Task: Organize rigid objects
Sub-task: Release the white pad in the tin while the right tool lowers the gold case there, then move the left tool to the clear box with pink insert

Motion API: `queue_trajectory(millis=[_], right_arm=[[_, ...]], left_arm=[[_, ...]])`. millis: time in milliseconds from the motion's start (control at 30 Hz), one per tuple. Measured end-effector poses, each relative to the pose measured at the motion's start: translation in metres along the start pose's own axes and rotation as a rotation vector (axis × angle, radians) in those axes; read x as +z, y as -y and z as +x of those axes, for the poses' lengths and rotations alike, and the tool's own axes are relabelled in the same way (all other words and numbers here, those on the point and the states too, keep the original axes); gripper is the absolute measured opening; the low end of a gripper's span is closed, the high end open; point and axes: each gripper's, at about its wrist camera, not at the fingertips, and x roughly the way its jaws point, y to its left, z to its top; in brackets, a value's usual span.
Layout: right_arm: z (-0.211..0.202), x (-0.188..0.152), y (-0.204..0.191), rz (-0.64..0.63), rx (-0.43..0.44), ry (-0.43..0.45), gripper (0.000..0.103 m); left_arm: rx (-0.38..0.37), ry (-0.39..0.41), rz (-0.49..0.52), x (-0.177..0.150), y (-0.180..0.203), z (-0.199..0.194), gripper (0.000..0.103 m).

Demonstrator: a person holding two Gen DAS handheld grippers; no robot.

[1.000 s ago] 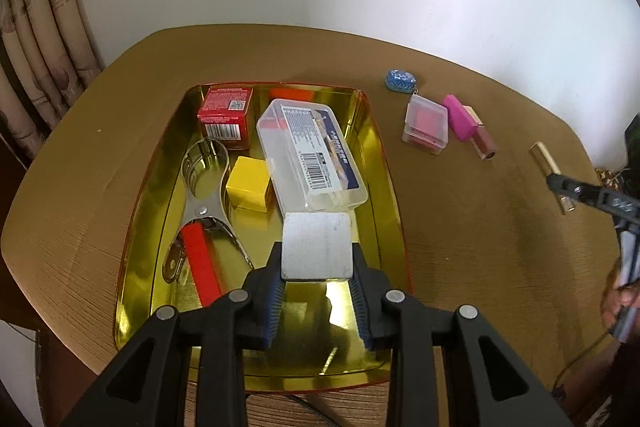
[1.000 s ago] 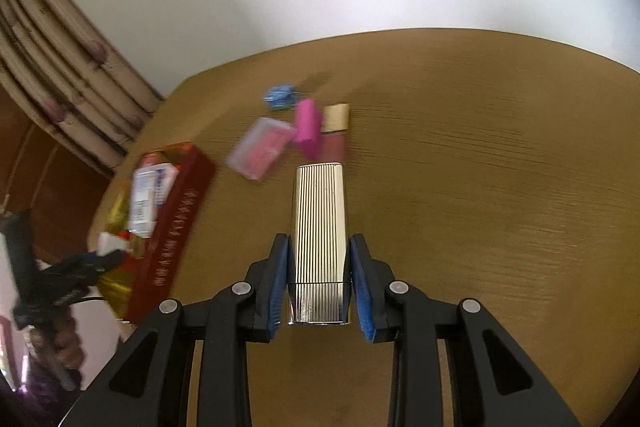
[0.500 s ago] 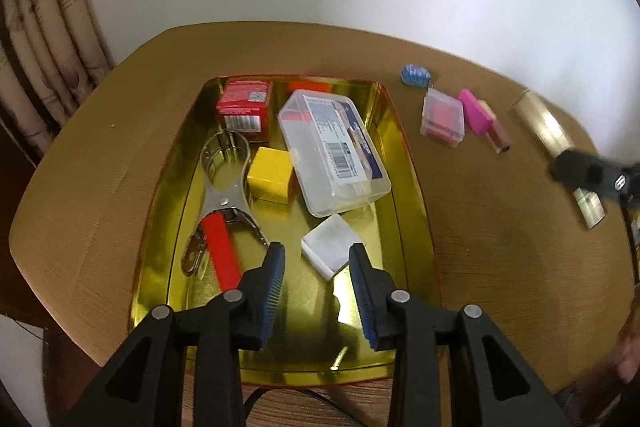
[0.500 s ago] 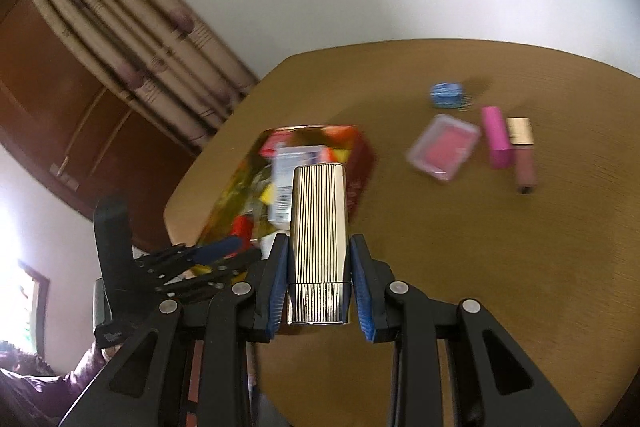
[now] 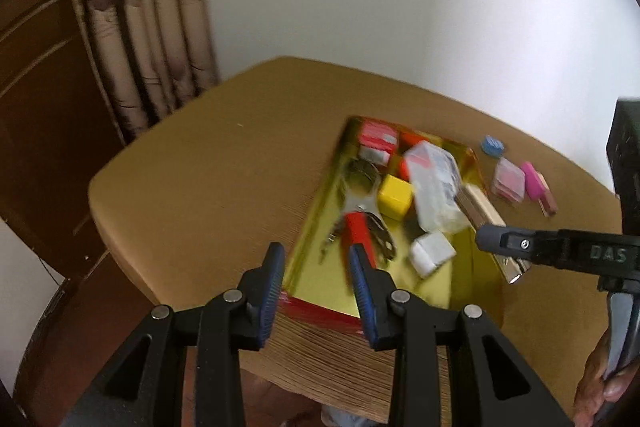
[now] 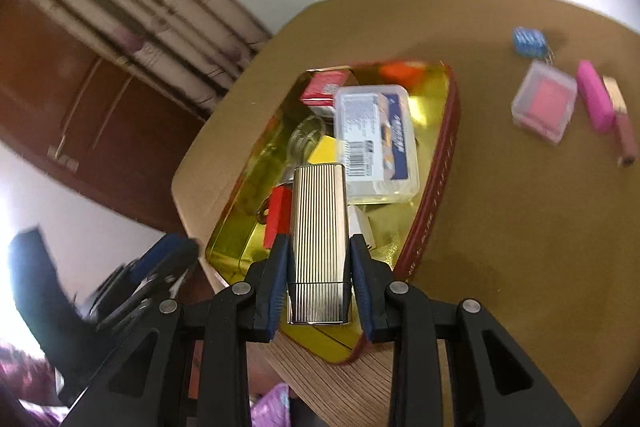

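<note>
A gold tray with red walls [image 5: 316, 309] [image 6: 434, 183] sits on the round wooden table. It holds a white block [image 5: 432, 253], a clear plastic box [image 5: 436, 183] [image 6: 374, 135], a yellow cube [image 5: 395, 195], a red box [image 5: 377, 138] and red-handled metal tongs [image 5: 360, 223]. My left gripper [image 5: 316, 271] is open and empty, above the tray's near left corner. My right gripper [image 6: 319, 255] is shut on a ribbed gold case [image 6: 319, 227] and holds it above the tray's near end; it also shows in the left wrist view [image 5: 492, 227].
On the table right of the tray lie a blue charm [image 6: 529, 42], a clear box with pink inside [image 6: 544, 103], a pink bar [image 6: 595, 99] and a lip-gloss tube [image 6: 622, 125]. A curtain [image 5: 140, 27] and brown cabinet stand behind the table's left side.
My left gripper let go of the white block, which now lies in the tray, and drew back left. My right gripper carried the gold case from the right of the table to over the tray.
</note>
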Motion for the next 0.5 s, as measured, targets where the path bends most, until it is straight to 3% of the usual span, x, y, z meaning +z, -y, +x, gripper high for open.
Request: queue_trajectory(millis=[133,333,433,500], right_arm=[[0.012,-0.002,0.005,0.086,-0.025,0.011,0.029],[0.016,-0.002,-0.006,0.057,-0.109,0.047,0.03],[0.011,-0.002,-0.01,0.039,-0.149,0.065,0.04],[0.007,-0.001,-0.009,0.025,-0.156,0.074,0.04]], left_arm=[[-0.013,0.002,-0.004,0.0,-0.009,0.001,0.034],[-0.05,-0.028,0.002,-0.002,-0.011,0.008,0.034],[-0.046,-0.033,0.009,-0.002,-0.01,0.01,0.034],[-0.053,-0.038,0.007,-0.002,-0.01,0.011,0.034]])
